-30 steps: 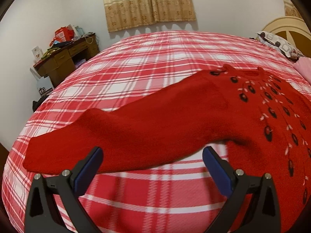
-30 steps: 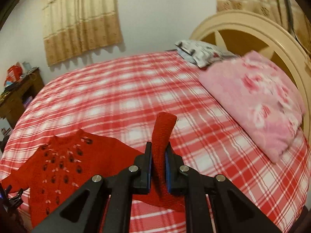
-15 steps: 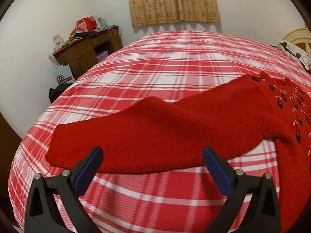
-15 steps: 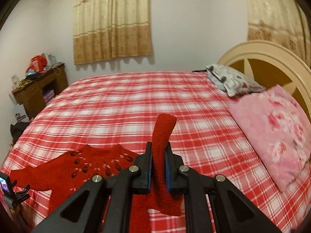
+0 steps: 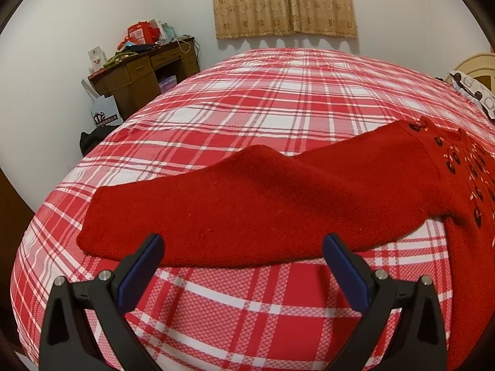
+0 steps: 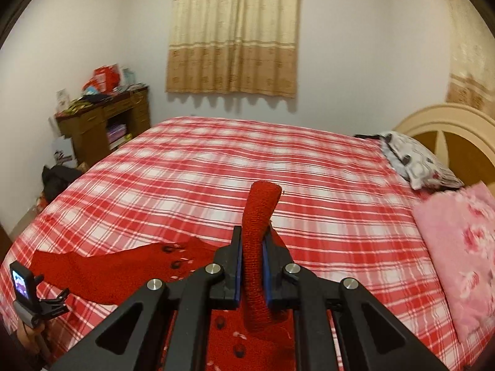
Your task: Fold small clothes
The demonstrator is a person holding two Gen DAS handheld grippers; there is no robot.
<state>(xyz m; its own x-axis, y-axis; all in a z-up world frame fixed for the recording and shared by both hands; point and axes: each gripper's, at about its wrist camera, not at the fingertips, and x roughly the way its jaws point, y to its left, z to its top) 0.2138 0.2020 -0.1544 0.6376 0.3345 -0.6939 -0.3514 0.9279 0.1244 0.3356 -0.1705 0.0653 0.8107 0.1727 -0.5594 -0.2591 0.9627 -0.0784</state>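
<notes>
1. Garment position: the red sweater [image 5: 309, 204] lies on the plaid bedspread [image 5: 278, 99], near the bed's close edge. The patterned front [image 5: 473, 179] sits at the right of the left wrist view.
2. Left sleeve [image 5: 216, 210]: it lies flat and fully extended across the bedspread, away from the body. No fold is made in it.
3. Left gripper [image 5: 241, 266]: its jaws stand wide apart with nothing between them. It hovers just short of the sleeve's near edge and is not touching the fabric.
4. Right gripper [image 6: 252, 266]: its jaws are clamped on the right sleeve [image 6: 258, 216], whose cuff stands up above the pads. The sleeve is raised over the sweater body.
5. Progress: judged as early. The first fold, right sleeve over the body, is in hand but not laid down.
6. Remaining: set the right sleeve down, fold the left sleeve inward, then fold the body.
</notes>
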